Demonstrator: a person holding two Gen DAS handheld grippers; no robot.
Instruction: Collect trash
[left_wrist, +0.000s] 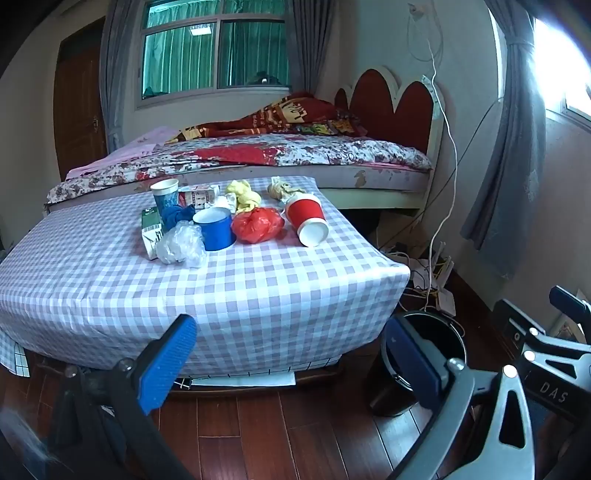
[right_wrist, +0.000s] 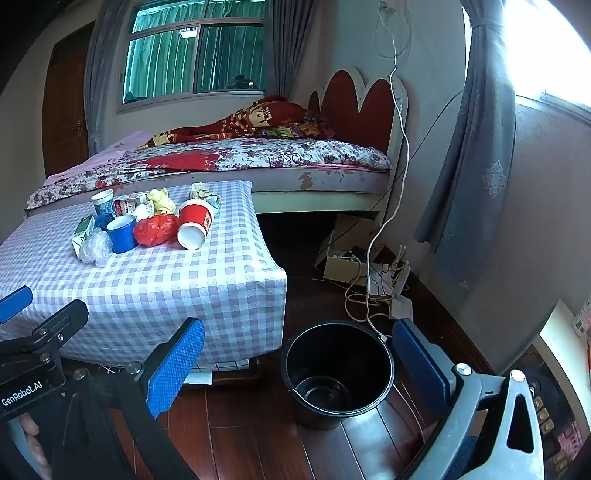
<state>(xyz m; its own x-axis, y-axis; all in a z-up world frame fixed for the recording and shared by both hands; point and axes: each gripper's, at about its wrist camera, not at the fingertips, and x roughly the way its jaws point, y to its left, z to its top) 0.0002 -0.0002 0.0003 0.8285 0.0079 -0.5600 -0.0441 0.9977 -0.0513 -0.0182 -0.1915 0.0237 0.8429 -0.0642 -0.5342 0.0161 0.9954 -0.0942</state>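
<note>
**Trash Collection: Nothing Yet Lifted, Both Tools Standing Off**

Ahead of and above both sets of jaws, on the checked bench, the trash is sitting in one cluster, well apart from either tool. The left gripper is hovering with its jaws standing wide and nothing between them; the right gripper is doing likewise, its jaws wide and empty.

The step in hand is judged to be the approach: no item is being held, and the black bucket on the floor, lying directly between the right jaws in that view, is showing only its bare bottom.

Items noted in the pile: a red paper cup, a blue cup, a red plastic bag, a clear crumpled bag, a green carton, a patterned cup and yellow crumpled paper.

The red paper cup is lying on its side, its long axis running toward the jaws and slightly rightward, open mouth facing the tools. It is the nearest item on the bucket's side.

The next move is judged to call for reaching forward and up over the bench edge, then closing across the cup's body, square to its long axis. Rolling is a risk, as is crushing.
</note>
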